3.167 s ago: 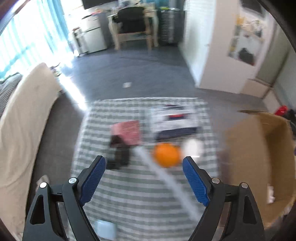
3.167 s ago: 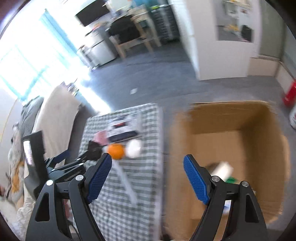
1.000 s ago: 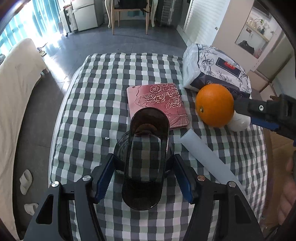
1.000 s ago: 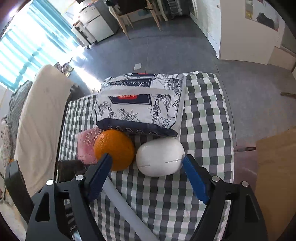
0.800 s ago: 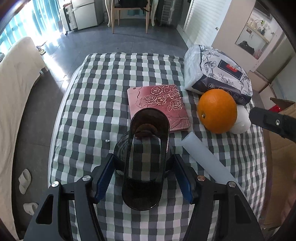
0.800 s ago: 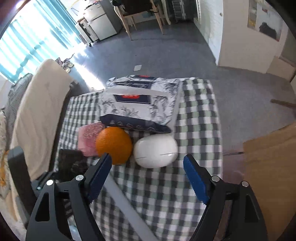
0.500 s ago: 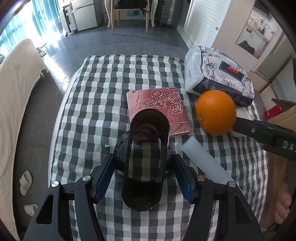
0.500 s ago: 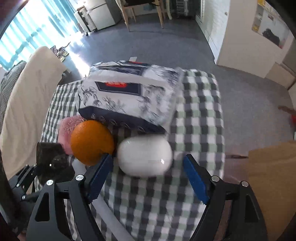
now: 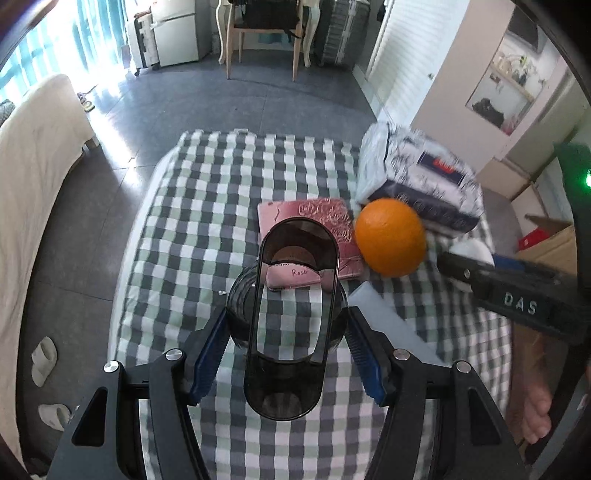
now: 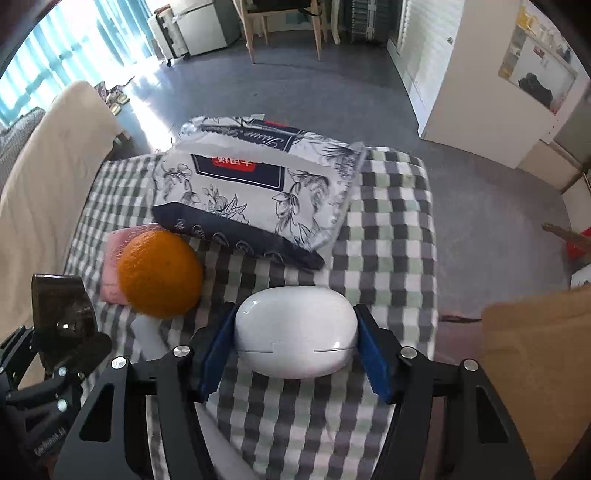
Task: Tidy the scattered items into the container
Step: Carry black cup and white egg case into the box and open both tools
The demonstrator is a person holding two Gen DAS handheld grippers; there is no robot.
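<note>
My left gripper point(image 9: 286, 325) is shut on a dark tinted cup point(image 9: 295, 266), held just above the checked tablecloth point(image 9: 207, 206). The jaws of my right gripper point(image 10: 295, 317) are closing on a white oval case point(image 10: 295, 332), and both blue pads touch its sides. An orange point(image 10: 160, 273) sits just left of the case, against a pink embossed notebook point(image 9: 314, 214). Behind them lies a flowered tissue pack point(image 10: 258, 195). A pale tube point(image 9: 384, 317) lies on the cloth between the two grippers. The cardboard box point(image 10: 535, 369) stands off the table's right edge.
A cream-covered bed point(image 9: 33, 184) runs along the left of the table. A chair point(image 9: 266, 29) and a small fridge point(image 9: 173, 33) stand far back across the grey floor. A person's hand point(image 9: 535, 417) shows at the right edge of the left wrist view.
My right gripper has come down over the white case and its jaws have narrowed onto it. My left gripper has risen slightly with the dark cup.
</note>
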